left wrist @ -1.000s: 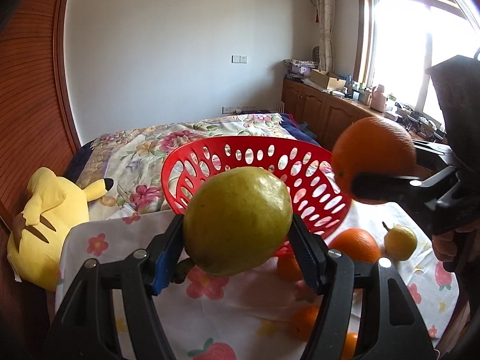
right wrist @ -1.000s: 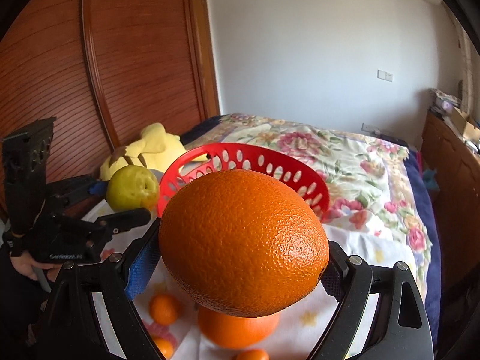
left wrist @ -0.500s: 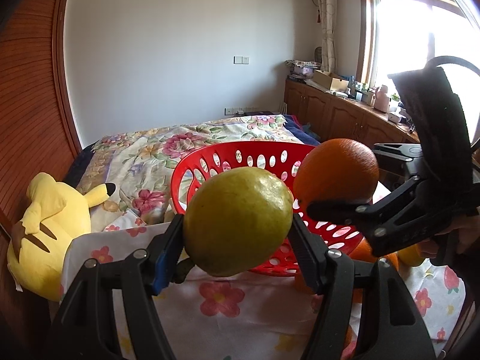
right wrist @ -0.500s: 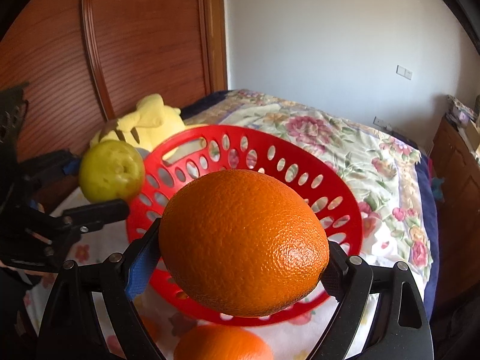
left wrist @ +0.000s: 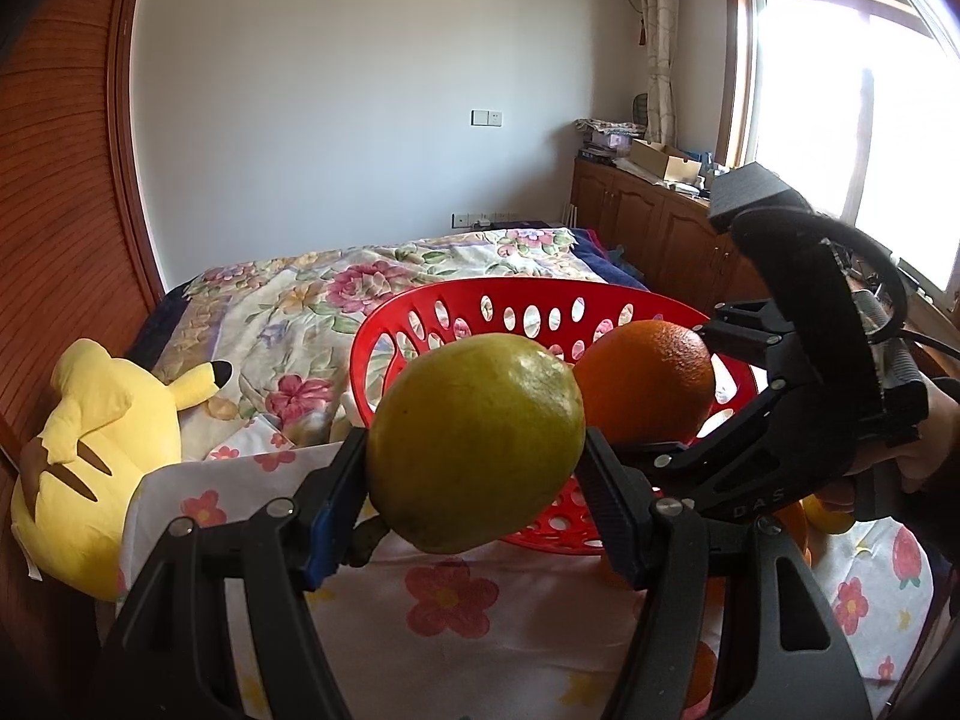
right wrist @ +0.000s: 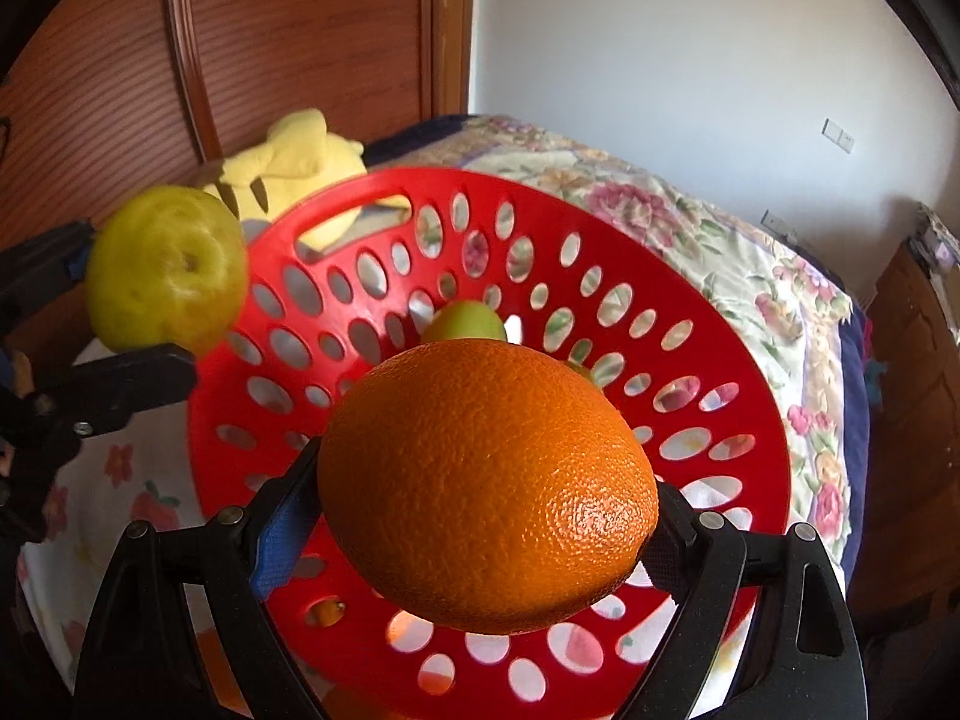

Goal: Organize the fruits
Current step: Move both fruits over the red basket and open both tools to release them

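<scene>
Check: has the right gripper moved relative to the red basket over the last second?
Yes. The right gripper with its orange has come leftward and down, from above and right of the red basket to over its bowl.

White wall (left wrist: 336, 120), bright window (left wrist: 840, 96), floral bed (left wrist: 336, 294).

From my right wrist camera, the orange (right wrist: 487, 534) hides most of the red basket (right wrist: 708, 324) floor; a green fruit (right wrist: 463, 324) behind it shows only its top. The yellow-green fruit (right wrist: 167, 269) is blurred. In my left view, oranges on the cloth (left wrist: 795, 531) sit mostly hidden behind the right gripper (left wrist: 678, 396).
</scene>
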Tool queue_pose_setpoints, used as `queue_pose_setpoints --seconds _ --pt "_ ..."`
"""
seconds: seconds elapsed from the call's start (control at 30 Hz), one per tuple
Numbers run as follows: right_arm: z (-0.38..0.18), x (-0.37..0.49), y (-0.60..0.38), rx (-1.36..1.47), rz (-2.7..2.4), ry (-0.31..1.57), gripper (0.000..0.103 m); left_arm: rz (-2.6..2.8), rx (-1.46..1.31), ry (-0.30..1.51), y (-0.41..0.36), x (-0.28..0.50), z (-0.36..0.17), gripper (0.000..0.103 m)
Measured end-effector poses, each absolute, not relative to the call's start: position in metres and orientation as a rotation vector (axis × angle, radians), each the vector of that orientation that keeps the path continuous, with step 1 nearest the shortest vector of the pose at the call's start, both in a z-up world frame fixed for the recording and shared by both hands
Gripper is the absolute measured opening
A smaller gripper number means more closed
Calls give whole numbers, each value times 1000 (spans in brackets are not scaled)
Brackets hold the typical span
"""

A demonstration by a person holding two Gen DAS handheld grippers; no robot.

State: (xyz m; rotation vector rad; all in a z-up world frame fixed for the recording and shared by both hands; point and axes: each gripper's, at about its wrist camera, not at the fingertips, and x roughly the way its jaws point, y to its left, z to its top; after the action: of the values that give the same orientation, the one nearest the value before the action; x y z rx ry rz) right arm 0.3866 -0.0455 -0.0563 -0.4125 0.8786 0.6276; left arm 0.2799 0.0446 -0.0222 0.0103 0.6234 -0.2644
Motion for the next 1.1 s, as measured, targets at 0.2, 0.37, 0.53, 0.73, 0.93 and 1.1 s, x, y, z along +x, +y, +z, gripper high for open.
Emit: queue_pose_setpoints --seconds 0.2,0.37,0.53,0.73,0.93,1.1 --pt "-65 392 -40 -436 628 916 92 -263 12 632 45 282 -27 67" --pt "-75 394 -38 -453 624 961 92 -267 12 643 44 283 -29 67" --pt "-75 395 -39 -444 628 980 92 -267 24 650 41 285 -29 67" --pt "-54 399 -43 -397 614 929 93 -267 40 660 34 287 -29 68" --pt "-43 396 -65 -334 595 892 93 -272 55 676 27 293 -31 68" --pt "-33 385 -85 -269 581 861 93 -272 69 692 18 300 -35 68"
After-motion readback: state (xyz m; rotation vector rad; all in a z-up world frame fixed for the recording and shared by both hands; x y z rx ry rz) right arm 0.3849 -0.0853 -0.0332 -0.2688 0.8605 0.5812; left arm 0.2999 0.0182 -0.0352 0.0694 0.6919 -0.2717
